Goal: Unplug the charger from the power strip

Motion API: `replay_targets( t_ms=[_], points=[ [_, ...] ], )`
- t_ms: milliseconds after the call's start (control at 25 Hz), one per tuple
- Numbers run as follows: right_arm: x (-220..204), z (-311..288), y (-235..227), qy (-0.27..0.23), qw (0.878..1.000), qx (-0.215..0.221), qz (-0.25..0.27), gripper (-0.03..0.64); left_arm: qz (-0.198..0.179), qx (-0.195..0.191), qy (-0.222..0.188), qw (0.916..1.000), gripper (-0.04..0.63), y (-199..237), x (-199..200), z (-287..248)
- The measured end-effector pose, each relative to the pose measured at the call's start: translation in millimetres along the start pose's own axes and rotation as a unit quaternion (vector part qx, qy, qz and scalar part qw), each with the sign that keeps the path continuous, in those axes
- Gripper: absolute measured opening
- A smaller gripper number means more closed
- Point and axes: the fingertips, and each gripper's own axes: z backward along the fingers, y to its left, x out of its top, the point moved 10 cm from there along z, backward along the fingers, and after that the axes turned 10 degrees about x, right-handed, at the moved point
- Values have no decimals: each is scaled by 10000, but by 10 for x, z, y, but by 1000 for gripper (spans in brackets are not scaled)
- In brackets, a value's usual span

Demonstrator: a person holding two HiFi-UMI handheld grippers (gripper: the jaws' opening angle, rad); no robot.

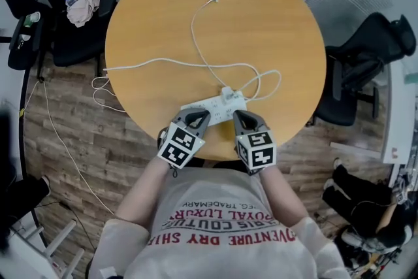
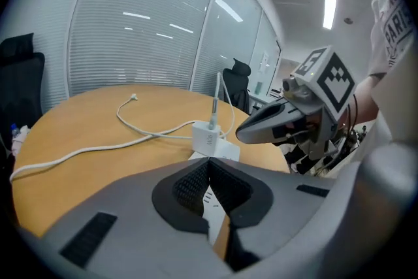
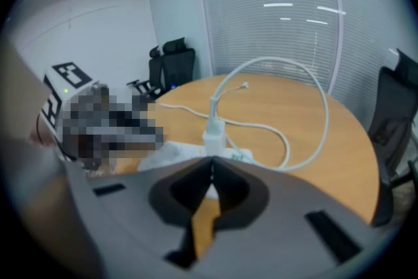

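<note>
A white power strip [image 1: 210,108] lies near the front edge of the round wooden table [image 1: 157,23]. A white charger [image 1: 228,95] stands plugged into it, and its thin cable [image 1: 196,36] runs to the far side. The charger [image 2: 208,138] stands upright just beyond my left gripper [image 2: 209,161], which is shut and empty. My right gripper [image 3: 211,160] is also shut and empty, just short of the charger [image 3: 213,138] and strip [image 3: 238,155]. In the head view the left gripper [image 1: 199,116] and right gripper [image 1: 241,115] hover side by side over the strip's near side.
The strip's thick cord [image 1: 150,63] runs left and drops off the table into loops [image 1: 101,93] over the wooden floor. Black office chairs stand at the left [image 1: 65,16] and right [image 1: 366,55]. Glass walls with blinds [image 2: 144,36] lie beyond the table.
</note>
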Motion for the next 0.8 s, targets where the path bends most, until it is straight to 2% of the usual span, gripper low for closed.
replay_targets(
  t_ms=[240, 280, 320, 360, 560, 800],
  points=[
    [21, -223, 3, 309, 9994, -128, -11, 30, 26, 4, 575, 9983, 34, 52, -121, -341],
    [30, -256, -4, 331, 9994, -129, -9, 69, 47, -18, 657, 9978, 34, 45, -135, -373],
    [36, -293, -8, 368, 9993, -119, -7, 155, 66, -21, 738, 9972, 34, 41, -153, -400],
    [39, -332, -9, 418, 9991, -114, -6, 175, 74, -1, 803, 9967, 34, 40, -172, -418],
    [104, -521, -36, 594, 9979, -250, -55, 183, -77, 150, 970, 9951, 34, 26, -183, -450],
    [192, -733, -126, 777, 9960, -358, -256, 184, -113, 147, 964, 9952, 34, 17, -178, -452]
  ],
)
